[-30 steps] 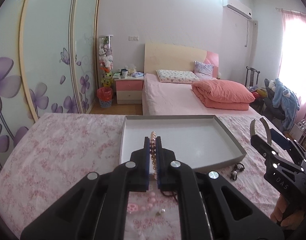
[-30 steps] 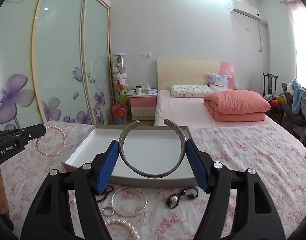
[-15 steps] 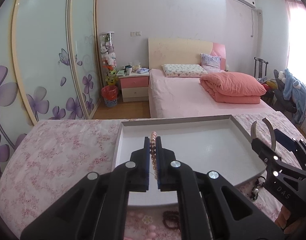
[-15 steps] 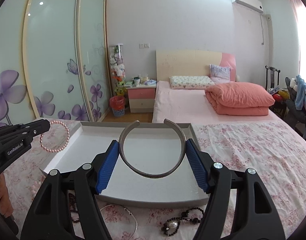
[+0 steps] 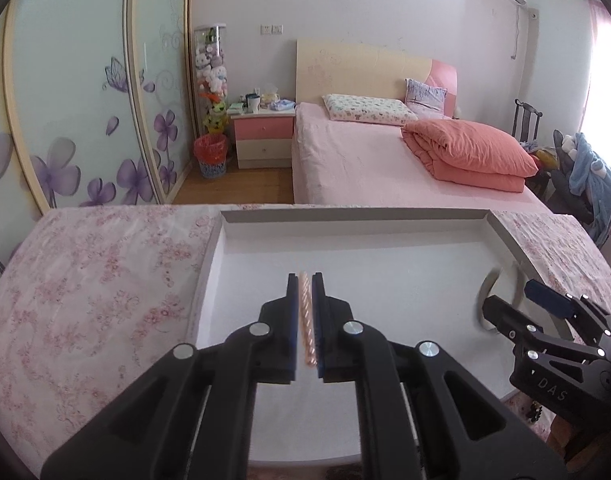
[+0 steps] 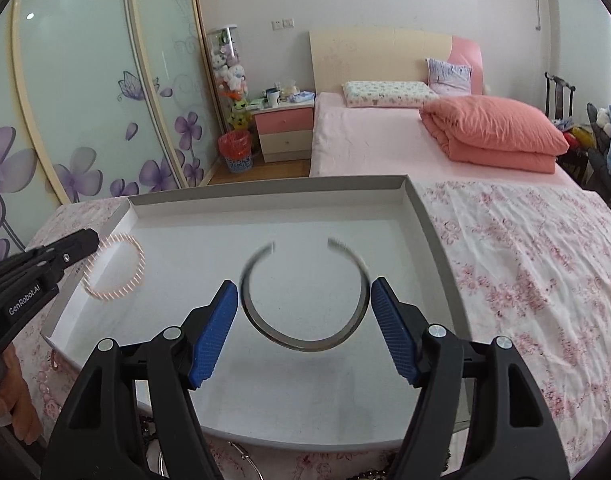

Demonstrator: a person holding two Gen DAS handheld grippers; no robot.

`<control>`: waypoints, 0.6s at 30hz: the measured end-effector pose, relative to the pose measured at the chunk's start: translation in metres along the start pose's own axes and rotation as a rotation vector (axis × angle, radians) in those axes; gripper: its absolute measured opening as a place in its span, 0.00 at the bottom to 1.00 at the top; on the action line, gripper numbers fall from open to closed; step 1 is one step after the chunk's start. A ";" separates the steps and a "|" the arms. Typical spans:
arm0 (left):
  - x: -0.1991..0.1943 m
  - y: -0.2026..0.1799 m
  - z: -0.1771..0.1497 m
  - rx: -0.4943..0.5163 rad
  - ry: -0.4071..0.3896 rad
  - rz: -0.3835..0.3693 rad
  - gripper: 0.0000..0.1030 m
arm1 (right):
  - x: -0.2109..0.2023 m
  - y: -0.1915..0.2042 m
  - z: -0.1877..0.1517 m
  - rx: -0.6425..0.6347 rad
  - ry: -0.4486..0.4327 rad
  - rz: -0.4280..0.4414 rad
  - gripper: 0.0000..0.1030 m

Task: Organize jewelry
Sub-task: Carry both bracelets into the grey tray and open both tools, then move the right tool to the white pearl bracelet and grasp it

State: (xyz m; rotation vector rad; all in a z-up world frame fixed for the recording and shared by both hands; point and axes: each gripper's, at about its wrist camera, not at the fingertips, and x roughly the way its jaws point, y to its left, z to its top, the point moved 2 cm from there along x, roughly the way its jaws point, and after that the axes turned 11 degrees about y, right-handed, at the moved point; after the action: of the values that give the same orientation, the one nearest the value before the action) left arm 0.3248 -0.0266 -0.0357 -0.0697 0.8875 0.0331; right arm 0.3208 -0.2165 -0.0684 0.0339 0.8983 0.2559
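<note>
My left gripper point(image 5: 305, 284) is shut on a pink pearl bracelet point(image 5: 306, 316), seen edge-on, held over the left part of the grey tray point(image 5: 345, 214). The right wrist view shows the bracelet point(image 6: 115, 268) hanging as a ring from the left gripper's tip, blurred. My right gripper point(image 6: 304, 304) holds an open silver cuff bangle point(image 6: 305, 336) between its blue pads point(image 6: 215, 328), above the tray floor point(image 6: 265, 188). In the left wrist view the right gripper point(image 5: 517, 300) and the bangle point(image 5: 485, 292) sit at the tray's right side.
The tray lies on a table with a pink floral cloth point(image 6: 525, 248). Loose jewelry point(image 6: 241, 460) lies on the cloth at the tray's near edge. A bed point(image 5: 385, 168) and a nightstand point(image 5: 263, 136) stand behind, sliding wardrobe doors point(image 5: 85, 80) to the left.
Both grippers have moved forward and down over the tray, each still holding its piece. The loose jewelry on the cloth has dropped below the frame edge.
</note>
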 end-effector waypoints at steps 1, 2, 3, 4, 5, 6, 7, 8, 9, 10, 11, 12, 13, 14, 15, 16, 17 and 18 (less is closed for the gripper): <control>0.001 0.002 0.000 -0.009 0.005 -0.011 0.22 | -0.002 0.000 0.000 0.007 0.001 0.008 0.76; 0.001 0.004 0.001 -0.017 0.006 -0.017 0.27 | -0.004 -0.001 -0.001 0.011 -0.006 0.009 0.76; -0.001 0.006 0.001 -0.025 0.002 -0.019 0.27 | -0.008 -0.001 -0.002 0.011 -0.013 0.011 0.76; -0.003 0.009 0.002 -0.029 -0.001 -0.018 0.27 | -0.010 -0.002 -0.003 0.012 -0.018 0.013 0.76; -0.008 0.013 0.002 -0.036 -0.006 -0.017 0.27 | -0.015 -0.003 -0.003 0.015 -0.028 0.015 0.76; -0.012 0.016 0.003 -0.042 -0.011 -0.015 0.27 | -0.018 -0.005 -0.003 0.019 -0.034 0.015 0.76; -0.017 0.020 0.003 -0.050 -0.020 -0.013 0.27 | -0.023 -0.007 -0.004 0.026 -0.041 0.016 0.76; -0.023 0.025 0.004 -0.060 -0.033 -0.004 0.27 | -0.027 -0.010 -0.004 0.034 -0.047 0.015 0.76; -0.027 0.029 0.004 -0.065 -0.041 0.004 0.27 | -0.029 -0.013 -0.004 0.039 -0.052 0.014 0.76; -0.032 0.032 0.005 -0.070 -0.050 0.014 0.27 | -0.034 -0.014 -0.005 0.044 -0.059 0.012 0.76; -0.037 0.036 0.004 -0.076 -0.057 0.026 0.27 | -0.037 -0.015 -0.006 0.047 -0.062 0.011 0.76; -0.041 0.039 0.003 -0.079 -0.060 0.034 0.27 | -0.039 -0.017 -0.006 0.050 -0.065 0.010 0.76; -0.045 0.042 0.001 -0.082 -0.063 0.041 0.27 | -0.044 -0.018 -0.007 0.053 -0.070 0.007 0.76; -0.049 0.045 -0.001 -0.086 -0.065 0.044 0.27 | -0.049 -0.018 -0.010 0.055 -0.075 0.006 0.76; -0.054 0.048 -0.005 -0.089 -0.068 0.047 0.27 | -0.051 -0.019 -0.011 0.056 -0.079 0.004 0.76; -0.058 0.050 -0.007 -0.090 -0.072 0.051 0.27 | -0.056 -0.019 -0.013 0.056 -0.083 0.003 0.76; -0.062 0.052 -0.011 -0.088 -0.075 0.053 0.27 | -0.061 -0.020 -0.016 0.056 -0.088 0.003 0.76; -0.066 0.053 -0.015 -0.087 -0.077 0.056 0.28 | -0.064 -0.020 -0.018 0.056 -0.090 0.003 0.76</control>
State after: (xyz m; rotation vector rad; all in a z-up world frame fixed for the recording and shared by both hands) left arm 0.2685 0.0253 0.0038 -0.1243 0.8107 0.1256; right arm 0.2733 -0.2525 -0.0329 0.0984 0.8154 0.2303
